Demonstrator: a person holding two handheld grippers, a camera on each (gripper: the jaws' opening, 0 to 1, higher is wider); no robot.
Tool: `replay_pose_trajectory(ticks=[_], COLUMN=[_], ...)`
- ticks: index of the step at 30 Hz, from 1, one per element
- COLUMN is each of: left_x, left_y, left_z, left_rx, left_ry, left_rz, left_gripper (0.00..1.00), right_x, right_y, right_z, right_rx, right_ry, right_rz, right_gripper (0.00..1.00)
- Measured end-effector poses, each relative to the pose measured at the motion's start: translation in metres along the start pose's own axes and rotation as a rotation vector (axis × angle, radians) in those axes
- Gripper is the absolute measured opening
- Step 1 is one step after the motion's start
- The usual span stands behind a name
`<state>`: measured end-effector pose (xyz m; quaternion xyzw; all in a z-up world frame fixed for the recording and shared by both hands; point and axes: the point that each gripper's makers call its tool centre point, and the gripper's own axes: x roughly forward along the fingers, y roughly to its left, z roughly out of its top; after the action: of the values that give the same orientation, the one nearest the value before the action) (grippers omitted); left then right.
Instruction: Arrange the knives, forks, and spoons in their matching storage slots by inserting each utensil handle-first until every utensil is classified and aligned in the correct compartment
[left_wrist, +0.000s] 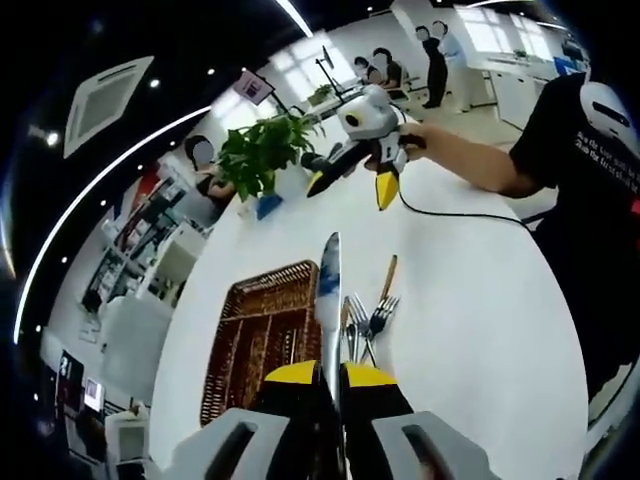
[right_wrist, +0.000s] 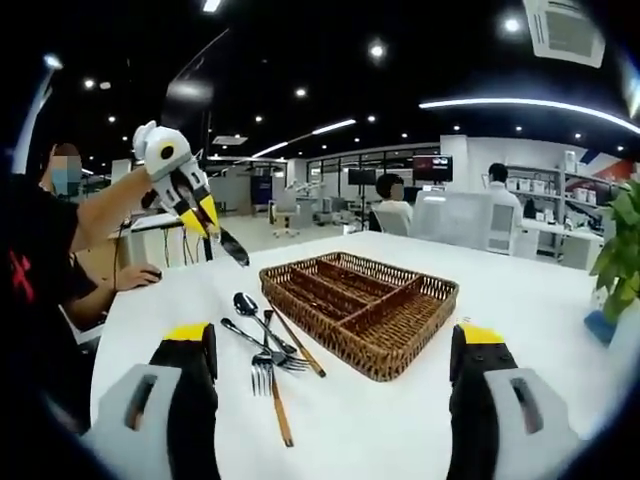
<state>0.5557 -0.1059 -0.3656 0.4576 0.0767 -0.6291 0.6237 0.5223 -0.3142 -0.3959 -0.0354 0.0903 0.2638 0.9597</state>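
Observation:
My left gripper (left_wrist: 330, 375) is shut on a knife (left_wrist: 329, 285) whose blade points forward over the white table (left_wrist: 470, 300). A wicker tray (left_wrist: 260, 335) with long compartments lies just left of the blade. Forks (left_wrist: 375, 318) with wooden handles lie to its right. Across the table a hand holds my right gripper (left_wrist: 352, 186) open in the air. In the right gripper view, the right gripper (right_wrist: 333, 335) has its jaws wide apart with nothing between them. The wicker tray (right_wrist: 360, 300) sits ahead, and a spoon (right_wrist: 245, 303) and forks (right_wrist: 265, 372) lie left of it. The left gripper (right_wrist: 205, 215) holds the knife (right_wrist: 232, 247) above them.
A potted plant (left_wrist: 255, 155) stands at the table's far edge beside a blue object, and the plant (right_wrist: 620, 250) also shows at the right. A cable (left_wrist: 460, 212) trails across the table from the right gripper. People sit and stand in the office behind.

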Motion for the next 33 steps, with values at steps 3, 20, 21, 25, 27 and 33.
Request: replay_pose_trajectory(ticks=[3,20,21,25,27,33], left_x=[0.004,0.034,0.036,0.044,0.046,0.054], left_y=[0.008,0.055,0.057,0.071,0.078,0.096], left_z=[-0.006,-0.028,-0.029,-0.032,-0.035,-0.044], left_rx=[-0.002,-0.029,-0.032,-0.069,-0.081,-0.081], left_ry=[0.004,-0.008,-0.010,-0.026,-0.019,-0.009], left_rz=[0.008,0.001,0.001,0.004,0.011,0.013], left_gripper=[0.07,0.07,0.07,0.07,0.07,0.06], right_x=[0.002,0.001,0.003,0.009,0.011,0.012], right_y=[0.001,0.007,0.007,0.001,0.001,-0.002], right_z=[-0.001,0.012,0.010,0.002,0.000,0.000], right_rx=[0.004,-0.022,-0.019,-0.014,-0.008,-0.002], right_ry=[0.003,-0.040,-0.039,-0.022,-0.018,-0.023], right_rz=[0.004,-0.011,-0.007,-0.016,-0.015,-0.014], right_gripper=[1.00,1.00,1.00,0.99,0.99,0.99])
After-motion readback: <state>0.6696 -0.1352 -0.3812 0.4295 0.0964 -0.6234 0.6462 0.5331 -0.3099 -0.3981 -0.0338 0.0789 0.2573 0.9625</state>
